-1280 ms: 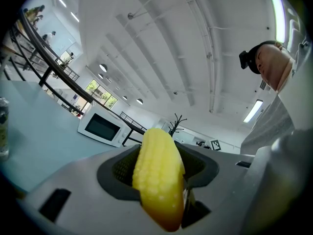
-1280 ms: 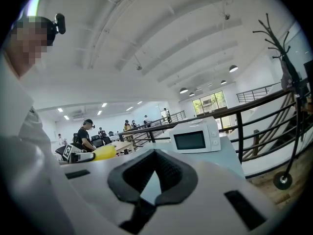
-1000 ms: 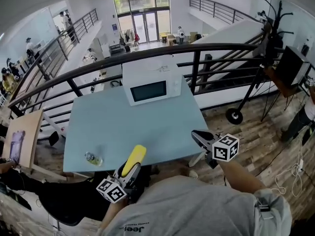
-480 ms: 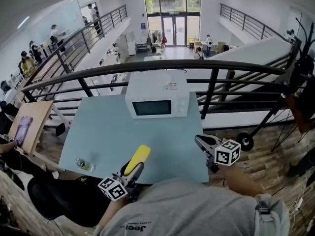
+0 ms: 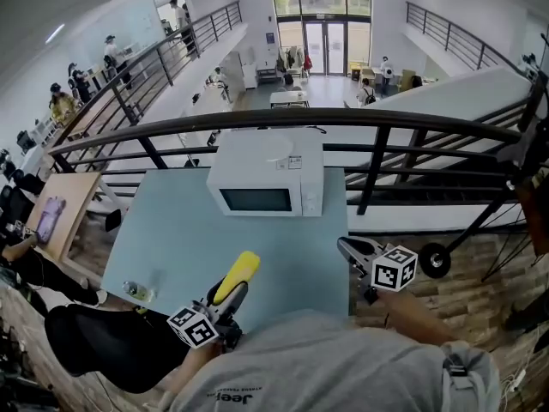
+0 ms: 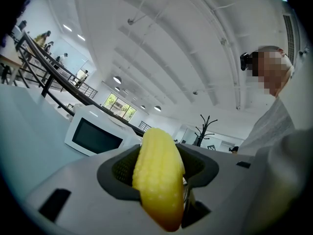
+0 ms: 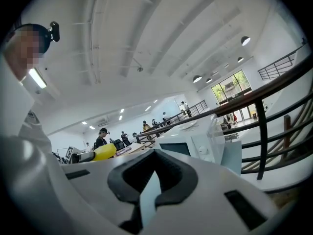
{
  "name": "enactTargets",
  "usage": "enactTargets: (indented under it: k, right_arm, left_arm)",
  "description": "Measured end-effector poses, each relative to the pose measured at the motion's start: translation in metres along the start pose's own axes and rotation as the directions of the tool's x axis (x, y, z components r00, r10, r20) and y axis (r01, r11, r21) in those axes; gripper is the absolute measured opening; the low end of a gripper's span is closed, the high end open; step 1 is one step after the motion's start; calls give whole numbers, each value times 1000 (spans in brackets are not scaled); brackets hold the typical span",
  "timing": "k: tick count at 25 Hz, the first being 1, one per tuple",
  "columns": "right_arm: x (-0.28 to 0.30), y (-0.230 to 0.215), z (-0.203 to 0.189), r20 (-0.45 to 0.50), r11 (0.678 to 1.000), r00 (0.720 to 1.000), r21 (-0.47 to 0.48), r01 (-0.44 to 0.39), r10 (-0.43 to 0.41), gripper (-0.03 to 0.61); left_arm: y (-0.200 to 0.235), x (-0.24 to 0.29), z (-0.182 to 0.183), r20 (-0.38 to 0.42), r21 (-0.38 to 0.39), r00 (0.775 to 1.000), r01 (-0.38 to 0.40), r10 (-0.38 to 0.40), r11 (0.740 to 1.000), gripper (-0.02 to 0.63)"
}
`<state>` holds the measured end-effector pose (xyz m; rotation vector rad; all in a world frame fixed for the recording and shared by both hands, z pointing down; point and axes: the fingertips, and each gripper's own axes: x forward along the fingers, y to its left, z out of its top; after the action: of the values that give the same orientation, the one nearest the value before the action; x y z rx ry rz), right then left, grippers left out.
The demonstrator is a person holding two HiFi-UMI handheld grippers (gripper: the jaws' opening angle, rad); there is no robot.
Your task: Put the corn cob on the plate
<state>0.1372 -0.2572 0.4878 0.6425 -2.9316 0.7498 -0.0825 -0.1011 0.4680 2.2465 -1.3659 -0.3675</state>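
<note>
A yellow corn cob (image 5: 238,277) sticks forward out of my left gripper (image 5: 230,292), which is shut on it over the near edge of the pale blue table (image 5: 180,230). In the left gripper view the corn cob (image 6: 156,180) fills the gap between the dark pads. My right gripper (image 5: 347,249) hovers at the table's near right corner, jaws together with nothing in them. A white plate-like disc (image 5: 279,148) lies on top of the white microwave (image 5: 266,183). From the right gripper view the corn cob (image 7: 104,152) shows at left.
A small bottle (image 5: 137,292) lies near the table's front left edge. A black railing (image 5: 369,123) runs behind the table, with a drop beyond. A wooden board (image 5: 60,221) and a person in black (image 5: 103,342) are at the left.
Both grippers have travelled sideways along with the head; the microwave and table now sit more centred and closer. The corn cob stays in the left gripper's jaws.
</note>
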Motion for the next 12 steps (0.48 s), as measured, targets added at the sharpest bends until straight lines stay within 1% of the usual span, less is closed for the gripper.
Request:
enactTargets:
  k: [5,9,12]
  right_arm:
    - [-5,-32,1,20,1000,1000,20,0,0,17]
    - [-3,-50,1,39,999,999,30,17,-18,17]
    - [3,-56,1,51,998,998,38,42,-44,17]
  left_arm:
    - [-5,33,1,-23,-12,1000,4,-4,1000,235]
    - [-3,54,5,-56,0,998,33,-33,999,236]
    - [5,61,12,-63,5,996,62,-62,998,235]
